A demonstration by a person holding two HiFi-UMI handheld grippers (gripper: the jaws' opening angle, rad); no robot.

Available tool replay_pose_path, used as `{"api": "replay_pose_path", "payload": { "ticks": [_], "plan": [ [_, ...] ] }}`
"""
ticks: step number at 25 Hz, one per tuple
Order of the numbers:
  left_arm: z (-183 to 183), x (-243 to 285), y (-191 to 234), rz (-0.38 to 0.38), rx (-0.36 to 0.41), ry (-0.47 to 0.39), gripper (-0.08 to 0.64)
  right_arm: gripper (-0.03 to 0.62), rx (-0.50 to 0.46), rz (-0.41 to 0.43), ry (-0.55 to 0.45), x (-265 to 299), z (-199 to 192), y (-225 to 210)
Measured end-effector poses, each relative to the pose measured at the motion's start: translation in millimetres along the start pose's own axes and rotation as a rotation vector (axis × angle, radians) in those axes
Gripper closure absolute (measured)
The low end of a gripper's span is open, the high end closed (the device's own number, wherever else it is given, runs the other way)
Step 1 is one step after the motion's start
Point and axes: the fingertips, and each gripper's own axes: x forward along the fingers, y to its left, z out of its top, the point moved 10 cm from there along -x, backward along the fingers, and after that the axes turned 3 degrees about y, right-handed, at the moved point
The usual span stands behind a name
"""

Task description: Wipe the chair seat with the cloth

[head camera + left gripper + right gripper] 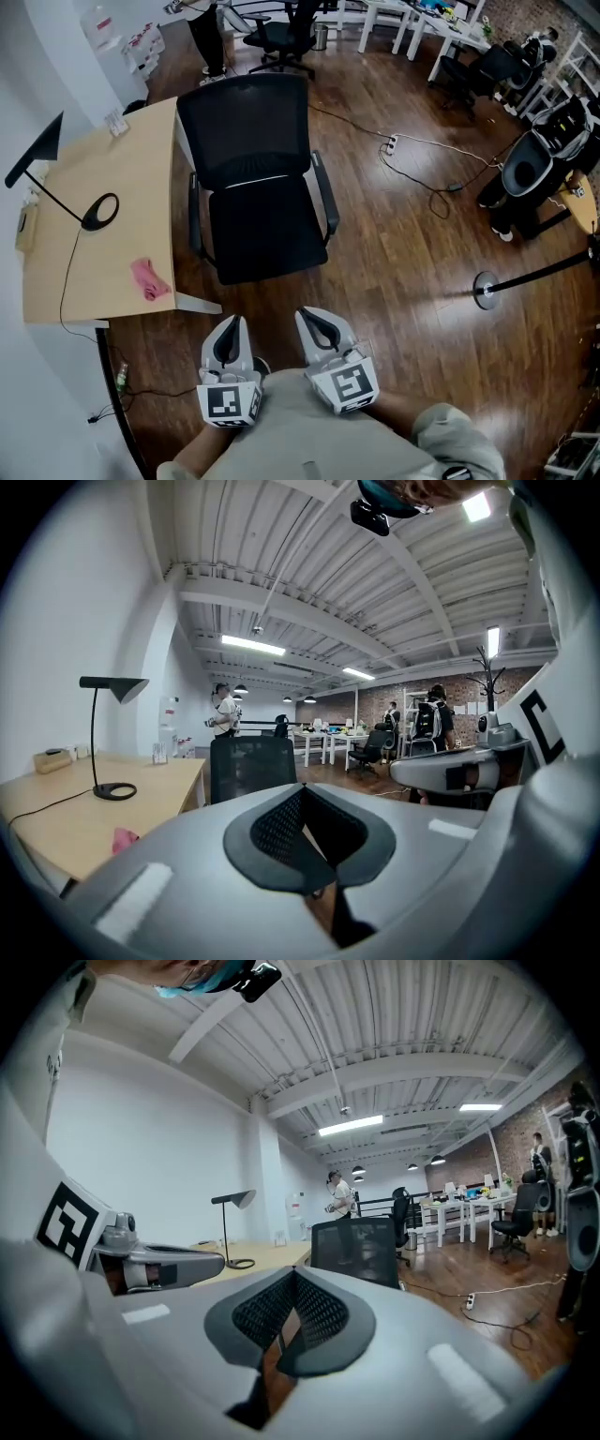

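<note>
The chair [258, 202] seat faces us; the cloth [148, 279] lies slantwise on the counter [103, 216], above a wood floor [403, 244]. We hold the left hand-held gripper [232, 325] and right hand-held gripper [315, 319] closed, empty.

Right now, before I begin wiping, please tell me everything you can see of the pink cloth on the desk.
The pink cloth is a small piece of soft-looking fabric, crumpled into a loose bunch rather than folded. It lies on the light wooden desk, near the corner closest to the person and close to the edge that faces the black chair. Only the desktop touches it. The lamp's cable passes beside it, apart. Nothing holds it. From the left gripper view, only its top shows.
</note>
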Motion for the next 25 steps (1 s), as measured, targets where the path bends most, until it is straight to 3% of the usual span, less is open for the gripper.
{"api": "replay_pose_path", "payload": {
  "ticks": [8, 25],
  "plan": [
    [-2.6, -5.6, 20.3, -0.068, 0.024, -0.013, 0.554, 0.592, 0.007, -0.04, 0.001, 4.8, -0.5, 23.4],
    [-3.8, -13.0, 26.7, -0.029, 0.021, -0.006, 0.554, 0.592, 0.027, -0.033, 0.011, 10.5, -3.2, 21.6]
  ]
}}
